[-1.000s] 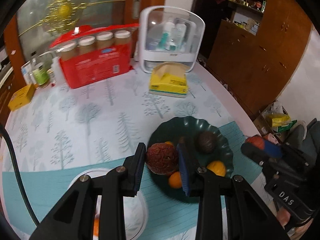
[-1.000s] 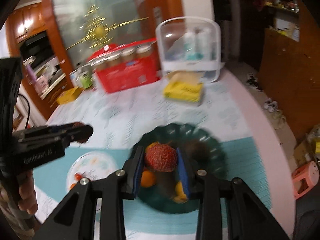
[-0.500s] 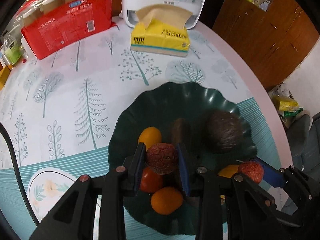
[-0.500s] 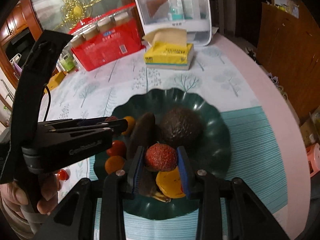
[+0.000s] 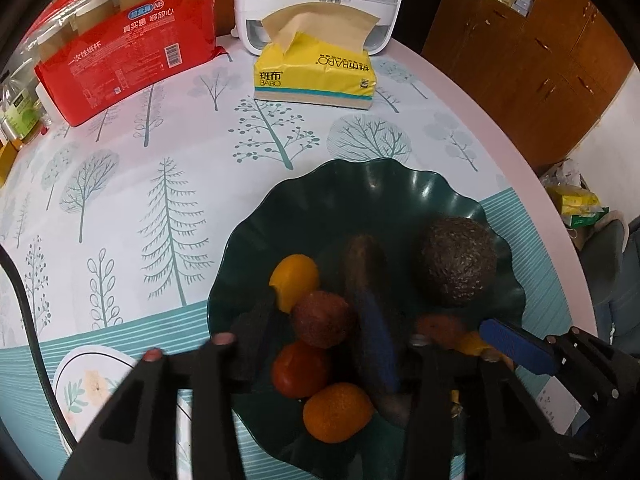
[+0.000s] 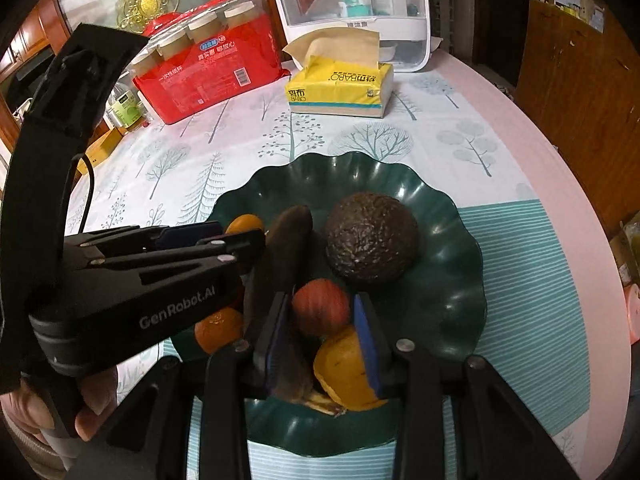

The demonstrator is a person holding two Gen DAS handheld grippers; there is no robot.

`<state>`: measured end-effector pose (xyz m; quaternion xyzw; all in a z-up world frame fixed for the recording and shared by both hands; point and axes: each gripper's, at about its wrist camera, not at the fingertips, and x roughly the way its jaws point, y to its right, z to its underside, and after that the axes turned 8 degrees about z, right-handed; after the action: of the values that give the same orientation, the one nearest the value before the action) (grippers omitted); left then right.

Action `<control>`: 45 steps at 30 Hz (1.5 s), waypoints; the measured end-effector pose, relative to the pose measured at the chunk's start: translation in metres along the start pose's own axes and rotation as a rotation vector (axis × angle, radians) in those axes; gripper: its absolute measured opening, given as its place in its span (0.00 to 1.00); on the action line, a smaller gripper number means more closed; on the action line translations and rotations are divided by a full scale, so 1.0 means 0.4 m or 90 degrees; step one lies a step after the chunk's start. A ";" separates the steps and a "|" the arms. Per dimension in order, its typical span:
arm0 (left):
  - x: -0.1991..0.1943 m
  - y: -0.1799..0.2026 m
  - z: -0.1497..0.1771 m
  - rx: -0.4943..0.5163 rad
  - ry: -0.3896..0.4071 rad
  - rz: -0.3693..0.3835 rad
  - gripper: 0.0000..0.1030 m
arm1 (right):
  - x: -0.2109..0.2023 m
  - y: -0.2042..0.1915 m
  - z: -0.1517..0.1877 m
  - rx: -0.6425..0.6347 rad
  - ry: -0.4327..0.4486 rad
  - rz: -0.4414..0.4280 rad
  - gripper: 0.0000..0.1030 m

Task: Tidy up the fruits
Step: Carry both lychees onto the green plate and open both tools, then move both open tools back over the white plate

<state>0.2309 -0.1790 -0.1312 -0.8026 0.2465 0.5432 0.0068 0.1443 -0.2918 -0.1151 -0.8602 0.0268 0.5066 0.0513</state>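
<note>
One dark green scalloped bowl (image 5: 400,184) stood on the near part of the bench (image 5: 120,184), on a tree-print cloth. Both tools hung over its near half.

The left tool (image 5: 320,332) had just been opening: its jaws stood spread, with one brownish-red lychee (image 5: 322,319) lying loose between them in the bowl, neither pad pressing it. The right tool (image 6: 322,332) had also just been easing apart; a second, brighter red lychee (image 6: 320,307) sat between its blue pads, the right one at its side, and I could not tell whether they pinched it.

Counted in the bowl besides the two lychees: one rough, dark avocado (image 6: 372,238) on the far right, one long dark brown fruit (image 6: 284,248) running near to far through the middle, one red tomato (image 5: 300,368), two small round orange fruits (image 5: 338,412) on the left side, and two yellow fruits, one at the far left (image 5: 294,280) and one under the right tool (image 6: 344,372).

Beyond the bowl lay one yellow tissue pack (image 5: 316,76), one red pack of paper cups (image 5: 124,60) and one white storage case (image 6: 352,12). One white floral plate (image 5: 84,384) sat at the near left.
</note>
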 end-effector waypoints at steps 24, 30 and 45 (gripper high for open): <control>-0.214 0.002 0.069 -0.006 0.070 -0.014 0.77 | -0.143 -0.043 0.042 -0.004 0.047 -0.003 0.39; -0.364 -0.037 0.102 0.009 0.128 -0.054 0.87 | -0.228 -0.085 0.039 -0.023 0.083 -0.003 0.39; -0.628 -0.228 0.307 -0.033 0.247 -0.165 0.98 | -0.337 -0.329 0.052 -0.137 0.138 -0.069 0.39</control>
<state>0.0884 0.0328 0.0149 -0.9169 0.1240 0.3793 0.0079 0.0735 -0.1596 0.0008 -0.9105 -0.0689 0.4074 -0.0172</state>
